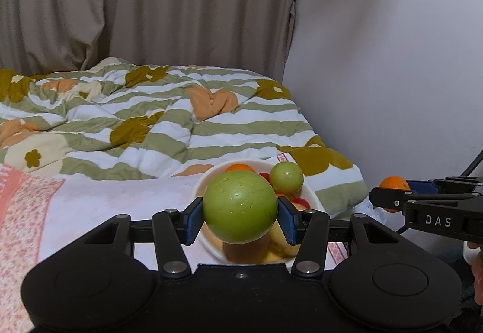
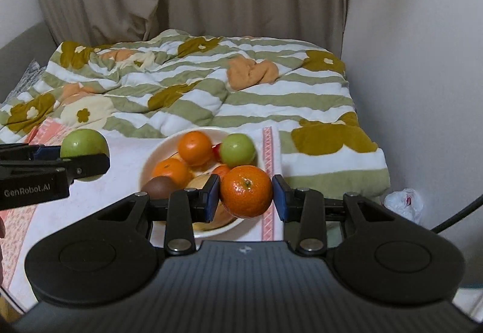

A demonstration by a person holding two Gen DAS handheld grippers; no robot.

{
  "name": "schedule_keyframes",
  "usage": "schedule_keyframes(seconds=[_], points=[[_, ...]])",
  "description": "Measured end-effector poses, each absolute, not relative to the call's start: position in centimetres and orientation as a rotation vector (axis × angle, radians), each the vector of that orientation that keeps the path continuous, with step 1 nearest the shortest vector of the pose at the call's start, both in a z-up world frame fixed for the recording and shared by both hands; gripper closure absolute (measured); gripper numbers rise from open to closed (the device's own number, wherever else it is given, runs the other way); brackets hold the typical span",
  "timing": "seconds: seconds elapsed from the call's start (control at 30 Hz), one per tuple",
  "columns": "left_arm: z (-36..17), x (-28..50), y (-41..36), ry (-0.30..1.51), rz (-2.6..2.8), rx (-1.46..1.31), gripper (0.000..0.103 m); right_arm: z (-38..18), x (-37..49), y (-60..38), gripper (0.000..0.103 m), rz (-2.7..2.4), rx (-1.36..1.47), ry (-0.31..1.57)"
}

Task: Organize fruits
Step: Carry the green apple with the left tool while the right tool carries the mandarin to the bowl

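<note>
Fruit fills both views. Left wrist view: left gripper (image 1: 240,216) clamps a green apple (image 1: 240,206) at lower centre, above the white bowl (image 1: 314,197). Right wrist view: right gripper (image 2: 246,193) grips an orange (image 2: 246,191) at centre, over the bowl's right rim.

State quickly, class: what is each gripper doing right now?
Left gripper: closed on a green apple, held above the bowl.
Right gripper: closed on an orange.
</note>
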State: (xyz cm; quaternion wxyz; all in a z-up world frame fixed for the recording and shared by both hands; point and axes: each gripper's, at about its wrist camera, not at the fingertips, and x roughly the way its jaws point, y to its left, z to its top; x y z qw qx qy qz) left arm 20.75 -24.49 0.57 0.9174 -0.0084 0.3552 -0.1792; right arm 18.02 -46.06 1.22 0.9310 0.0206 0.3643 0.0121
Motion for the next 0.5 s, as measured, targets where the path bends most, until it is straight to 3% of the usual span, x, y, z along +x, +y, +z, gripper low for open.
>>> schedule_keyframes(seconds=[0.5], points=[[-5.5, 29.5, -29.9, 0.852, -0.434, 0.068, 0.048, -2.6, 23.8, -49.3, 0.050, -0.010, 0.091, 0.829]])
